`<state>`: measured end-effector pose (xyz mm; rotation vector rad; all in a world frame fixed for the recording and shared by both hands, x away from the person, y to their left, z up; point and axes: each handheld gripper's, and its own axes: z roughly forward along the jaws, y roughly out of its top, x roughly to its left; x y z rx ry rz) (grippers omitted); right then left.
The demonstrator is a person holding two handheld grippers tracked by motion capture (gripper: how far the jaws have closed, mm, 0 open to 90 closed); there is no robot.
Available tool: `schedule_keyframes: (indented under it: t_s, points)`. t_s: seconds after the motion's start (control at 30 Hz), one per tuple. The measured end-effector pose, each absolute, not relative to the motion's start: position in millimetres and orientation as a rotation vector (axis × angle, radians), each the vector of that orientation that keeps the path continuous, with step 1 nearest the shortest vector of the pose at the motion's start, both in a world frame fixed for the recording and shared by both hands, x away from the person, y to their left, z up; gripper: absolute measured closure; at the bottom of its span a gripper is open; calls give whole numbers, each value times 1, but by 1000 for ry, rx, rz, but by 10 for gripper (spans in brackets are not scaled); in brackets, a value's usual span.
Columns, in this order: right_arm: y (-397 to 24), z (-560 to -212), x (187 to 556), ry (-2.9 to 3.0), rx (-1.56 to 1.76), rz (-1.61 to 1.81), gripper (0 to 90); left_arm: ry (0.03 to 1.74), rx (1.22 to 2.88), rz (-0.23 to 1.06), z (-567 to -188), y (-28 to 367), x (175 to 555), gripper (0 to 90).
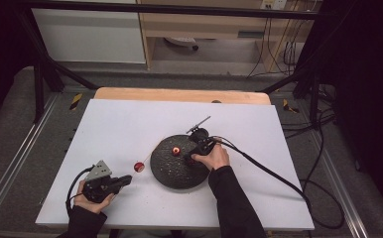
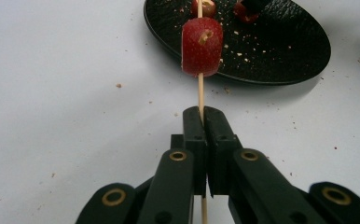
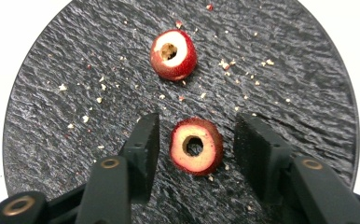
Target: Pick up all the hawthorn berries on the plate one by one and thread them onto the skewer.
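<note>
- Right gripper view: a cored red fruit piece (image 3: 196, 146) lies on the black slate plate (image 3: 52, 107) between the jaws of the right gripper (image 3: 196, 140), pads clear of it; a second cored piece (image 3: 173, 54) lies beyond, amid crumbs.
- Left gripper (image 2: 201, 119) is clenched on a wooden skewer (image 2: 200, 93) carrying one fruit piece (image 2: 202, 46); the skewer's tip is cut off.
- High view: the right hand (image 1: 213, 157) reaches over the plate; the left hand (image 1: 93, 198) rests on the white table (image 1: 120, 129).

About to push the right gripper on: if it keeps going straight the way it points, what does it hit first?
Most likely the cored red fruit piece, lying between the right gripper fingers with gaps on both sides. Under it is the black plate. Depth to the fruit is unclear.
</note>
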<state>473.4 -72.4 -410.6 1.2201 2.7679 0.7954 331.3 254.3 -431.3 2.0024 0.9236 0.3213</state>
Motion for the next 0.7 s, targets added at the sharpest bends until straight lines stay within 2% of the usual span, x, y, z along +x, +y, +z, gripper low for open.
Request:
schedule_keyframes:
  t_s: [0.33,0.7]
  points:
    - [-73,-413,475,2789,1253,771,610,923,2002,321,-431,254,331,879]
    - [-73,-413,477,2797,1290,760,621,918,2006,319,-431,253,331,879]
